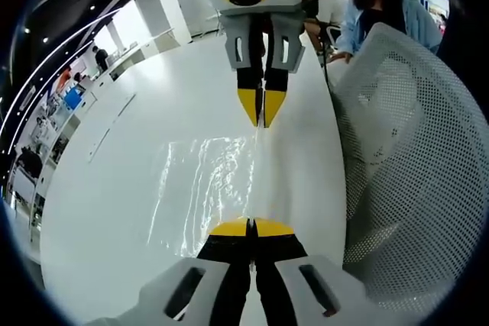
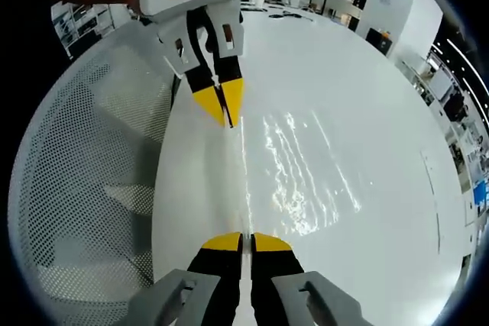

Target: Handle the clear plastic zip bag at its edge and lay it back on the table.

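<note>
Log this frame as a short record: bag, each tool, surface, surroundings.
bag: clear zip bag, stretched by one edge between the two tools, the rest spread over the table
left tool: shut on the bag's edge
right tool: shut on the same edge, at the other end
surface: white table
surroundings: white mesh chair beside the table; a person beyond it

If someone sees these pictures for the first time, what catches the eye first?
The two yellow-tipped grippers facing each other: the left gripper and right gripper both pinch one edge of the clear plastic zip bag. The bag glints against the white table. A white mesh chair back stands alongside.
</note>
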